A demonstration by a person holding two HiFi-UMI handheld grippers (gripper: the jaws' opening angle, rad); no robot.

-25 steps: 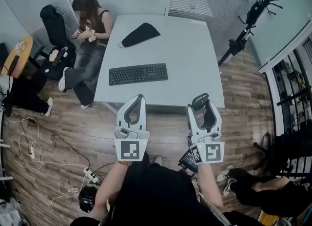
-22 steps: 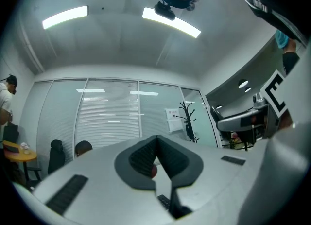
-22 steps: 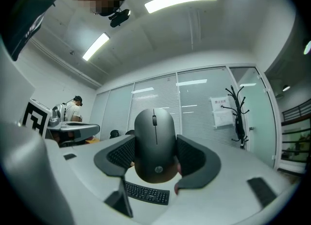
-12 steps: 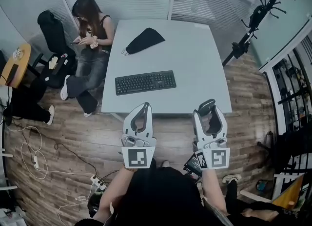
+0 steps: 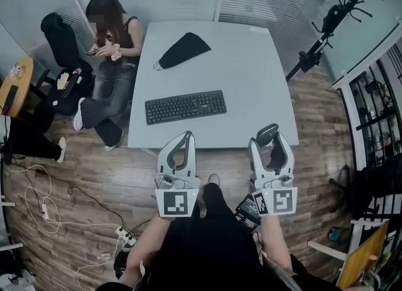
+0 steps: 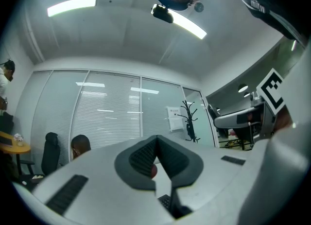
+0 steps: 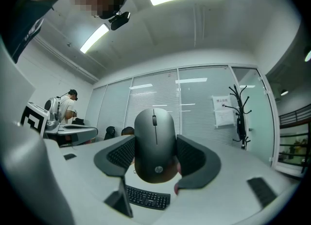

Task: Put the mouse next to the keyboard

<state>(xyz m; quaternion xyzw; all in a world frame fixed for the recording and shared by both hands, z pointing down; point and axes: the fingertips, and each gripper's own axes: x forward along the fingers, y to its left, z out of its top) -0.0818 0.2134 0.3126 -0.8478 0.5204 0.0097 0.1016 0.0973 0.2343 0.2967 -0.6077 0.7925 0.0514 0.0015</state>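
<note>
The right gripper (image 7: 154, 160) is clamped on a dark grey computer mouse (image 7: 154, 139). Its 2 ribbed pads press on the mouse's left and right sides, the scroll wheel faces up, and the logo end is toward the camera. In the head view the mouse is held in the air at the near right edge of the white table (image 5: 251, 63), well apart from the black keyboard (image 5: 186, 106), to its near right. The keyboard lies flat on the near half of the table, roughly parallel to the near edge. The left gripper (image 6: 156, 144) is closed with nothing in it. Its 2 pads meet at the tips, and it is held level beside the right one, just short of the table's near edge and on the near side of the keyboard. A black cloth item (image 5: 182, 49) lies on the far left part of the table, apart from the keyboard. A person (image 5: 115, 38) sits at the table's left side, looking down at something held in both hands, with a black office chair (image 5: 59, 35) just left of them. A black coat stand (image 5: 326, 22) rises at the far right, and a white power strip (image 5: 125, 236) with cables lies on the wooden floor (image 5: 94, 170) at the near left.
</note>
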